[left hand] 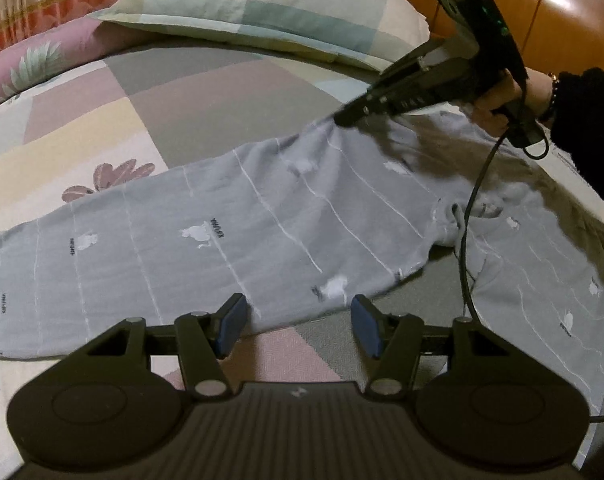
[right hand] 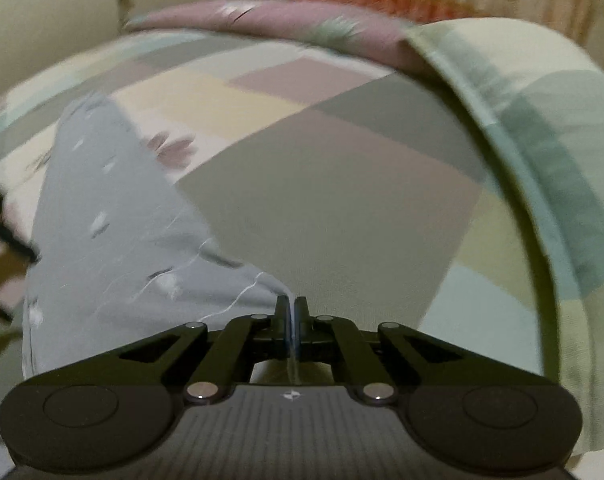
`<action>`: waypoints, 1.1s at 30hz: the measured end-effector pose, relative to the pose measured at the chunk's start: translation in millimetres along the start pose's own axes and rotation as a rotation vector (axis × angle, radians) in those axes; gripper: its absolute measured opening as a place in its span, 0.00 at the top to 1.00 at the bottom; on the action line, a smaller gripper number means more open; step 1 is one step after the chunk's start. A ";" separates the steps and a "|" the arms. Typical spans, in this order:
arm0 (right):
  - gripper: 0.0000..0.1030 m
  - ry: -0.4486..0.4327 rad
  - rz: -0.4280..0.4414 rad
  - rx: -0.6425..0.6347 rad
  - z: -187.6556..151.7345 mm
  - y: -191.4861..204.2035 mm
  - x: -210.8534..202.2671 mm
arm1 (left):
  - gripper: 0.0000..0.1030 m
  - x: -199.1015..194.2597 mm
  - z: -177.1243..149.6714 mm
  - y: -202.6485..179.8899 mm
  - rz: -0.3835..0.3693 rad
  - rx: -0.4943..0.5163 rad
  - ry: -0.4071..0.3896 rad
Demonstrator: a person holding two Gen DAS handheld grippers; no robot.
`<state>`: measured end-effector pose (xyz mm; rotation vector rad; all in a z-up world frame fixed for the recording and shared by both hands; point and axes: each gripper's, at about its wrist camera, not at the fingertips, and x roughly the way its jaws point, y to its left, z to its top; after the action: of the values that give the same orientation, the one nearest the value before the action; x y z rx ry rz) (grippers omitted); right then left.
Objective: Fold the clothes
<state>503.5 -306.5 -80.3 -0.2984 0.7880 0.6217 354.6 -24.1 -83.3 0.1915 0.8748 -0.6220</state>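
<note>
patchwork bed (left hand: 205, 92) carries grey garment (left hand: 229, 236), checked pillow (left hand: 269, 8), pink floral quilt (left hand: 33, 64).

small dark printed words sit beside the white animal shapes on the grey garment (left hand: 229, 216), too blurred to read. faint lettering on the pillow (left hand: 261, 8) cannot be read either.

Dim, warm indoor light. Glare streaks the wooden headboard (left hand: 562, 12) at 1 o'clock. The right wrist view is smeared with motion blur throughout. Fisheye bending and dark corners ring both views.
</note>
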 end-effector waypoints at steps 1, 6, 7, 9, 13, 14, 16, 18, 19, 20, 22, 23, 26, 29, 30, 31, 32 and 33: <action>0.98 -0.006 -0.020 0.021 2.0 -4.2 1.8 | 0.43 -1.6 -0.8 2.5 0.004 -0.006 -0.001; 0.90 0.067 -0.036 0.078 0.9 -13.7 18.3 | 0.43 -9.8 -4.5 14.9 0.022 -0.036 -0.005; 0.87 0.069 -0.040 0.073 0.4 -12.7 16.4 | 0.43 -11.9 -5.7 19.0 0.025 -0.044 -0.006; 0.82 0.040 -0.013 0.083 4.2 -11.9 5.1 | 0.43 -17.1 -9.3 29.1 0.037 -0.061 -0.009; 0.72 -0.011 0.055 0.080 30.7 0.0 -9.7 | 0.43 -29.8 -19.1 50.6 0.089 -0.095 -0.013; 0.67 -0.017 0.081 0.071 40.0 6.0 -7.2 | 0.43 -32.6 -21.6 55.8 0.095 -0.107 -0.015; 0.65 -0.022 0.132 0.045 60.1 21.8 5.9 | 0.43 -37.8 -26.4 63.8 0.107 -0.121 -0.018; 0.65 -0.007 0.175 0.017 76.8 37.5 26.7 | 0.43 -42.4 -30.9 70.8 0.118 -0.132 -0.021; 0.65 0.011 0.188 0.009 83.3 45.1 40.2 | 0.43 -44.4 -33.0 73.8 0.122 -0.135 -0.023; 0.66 0.031 0.195 0.000 86.7 51.7 51.4 | 0.43 -46.4 -35.0 76.8 0.126 -0.138 -0.024; 0.66 0.071 0.199 -0.033 89.2 66.7 72.4 | 0.43 -50.4 -39.4 82.8 0.135 -0.145 -0.026; 0.71 0.091 0.200 -0.050 90.5 74.2 82.9 | 0.43 -52.4 -41.8 86.0 0.140 -0.149 -0.025; 0.97 0.122 0.182 -0.144 88.4 98.4 101.2 | 0.43 -57.2 -49.5 96.1 0.155 -0.166 -0.025; 0.98 0.095 0.137 -0.211 86.1 109.0 100.0 | 0.43 -59.3 -56.5 105.0 0.164 -0.187 -0.024; 0.98 0.087 0.119 -0.200 89.1 107.2 101.1 | 0.43 -59.8 -58.3 107.5 0.167 -0.195 -0.025; 0.98 0.077 0.102 -0.186 92.6 104.8 102.1 | 0.43 -60.3 -59.8 110.0 0.172 -0.203 -0.027; 0.98 0.070 0.092 -0.167 96.5 102.7 103.9 | 0.43 -61.4 -61.1 112.3 0.176 -0.210 -0.029; 0.98 0.064 0.085 -0.149 99.9 100.3 105.8 | 0.43 -63.0 -62.1 114.8 0.178 -0.218 -0.032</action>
<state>555.1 -137.9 -93.0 -0.4241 0.8204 0.7561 350.4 120.8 -85.1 0.0611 0.8771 -0.3598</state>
